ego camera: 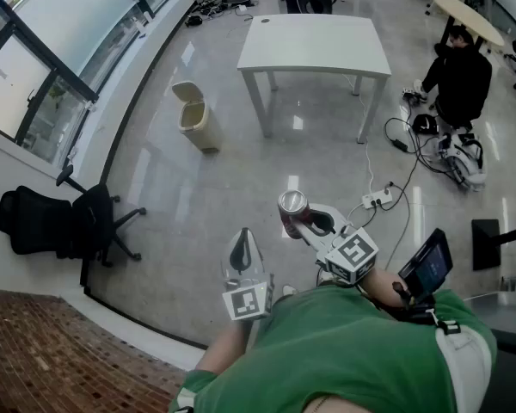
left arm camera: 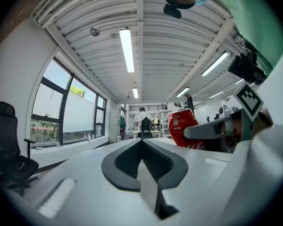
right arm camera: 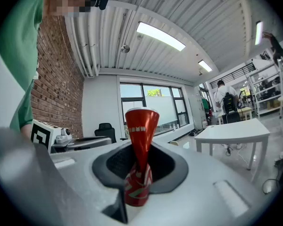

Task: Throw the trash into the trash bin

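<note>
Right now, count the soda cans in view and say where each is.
1. The red soda can is clamped, its body pinched in, between the jaws of the right gripper, held out above the floor. More may be hidden outside the frames.

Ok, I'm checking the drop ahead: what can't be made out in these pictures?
Trash bin: head view, too small to tell whether its lid is open.
Can label: left gripper view, partly covered by the right gripper.
Floor under the person: head view, hidden by the green shirt.
</note>
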`<state>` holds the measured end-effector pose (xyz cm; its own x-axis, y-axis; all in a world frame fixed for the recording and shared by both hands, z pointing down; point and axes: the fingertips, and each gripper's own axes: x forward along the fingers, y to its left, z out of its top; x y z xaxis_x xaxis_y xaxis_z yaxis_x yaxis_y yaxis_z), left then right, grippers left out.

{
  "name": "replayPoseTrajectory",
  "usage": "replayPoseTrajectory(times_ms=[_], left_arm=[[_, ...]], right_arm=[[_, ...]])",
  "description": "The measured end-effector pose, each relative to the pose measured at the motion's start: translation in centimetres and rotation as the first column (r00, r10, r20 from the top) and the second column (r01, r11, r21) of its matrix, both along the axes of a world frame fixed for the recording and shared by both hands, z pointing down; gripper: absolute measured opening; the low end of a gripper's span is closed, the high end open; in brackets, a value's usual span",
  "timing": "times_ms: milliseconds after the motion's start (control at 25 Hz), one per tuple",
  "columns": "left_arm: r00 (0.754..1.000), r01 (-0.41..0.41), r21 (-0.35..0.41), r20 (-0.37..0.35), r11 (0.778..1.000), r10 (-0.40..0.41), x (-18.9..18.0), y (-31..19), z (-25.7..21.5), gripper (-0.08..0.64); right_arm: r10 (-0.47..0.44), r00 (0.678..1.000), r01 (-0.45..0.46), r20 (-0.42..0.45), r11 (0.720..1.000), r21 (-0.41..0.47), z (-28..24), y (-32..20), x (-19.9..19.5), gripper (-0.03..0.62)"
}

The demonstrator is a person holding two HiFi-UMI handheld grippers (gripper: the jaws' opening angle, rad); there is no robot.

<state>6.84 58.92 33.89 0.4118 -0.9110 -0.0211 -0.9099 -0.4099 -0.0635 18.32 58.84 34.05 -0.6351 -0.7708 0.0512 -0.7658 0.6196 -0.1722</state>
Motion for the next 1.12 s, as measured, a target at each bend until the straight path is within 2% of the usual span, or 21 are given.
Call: replayPoseTrajectory(times_ms=[400,600,840,1120], left_arm=[[0.999,0.043,-0.027,0.000,0.999,-0.043,-0.7,0.4,-0.4,0.005],[1.000,0.029,-0.010,-0.006,1.000,-0.029,-0.7,0.8,-0.1,0.005],[0.998,0.065,-0.029,-0.014,0.997,-0.065,-1.5,0.7,-0.2,0.005],[0.997,0.077,-0.017,-0.018,0.997,-0.077,-2.8,0.4,-0.6,0.005]], right_arm=[[-0.006,1.000,0.006,-0.005,1.000,-0.002,0.1,0.7,-0.3,0.071],[-0.016,1.000,0.016,-0.007,1.000,0.016,-0.1,1.1,-0.6,0.071],[-0.021,1.000,0.021,-0.001,1.000,0.022,-0.3,1.2,-1.1,0.071],[-0.032,0.999,0.032,-0.004,0.999,0.032,-0.5,0.9,-2.3,0.071]])
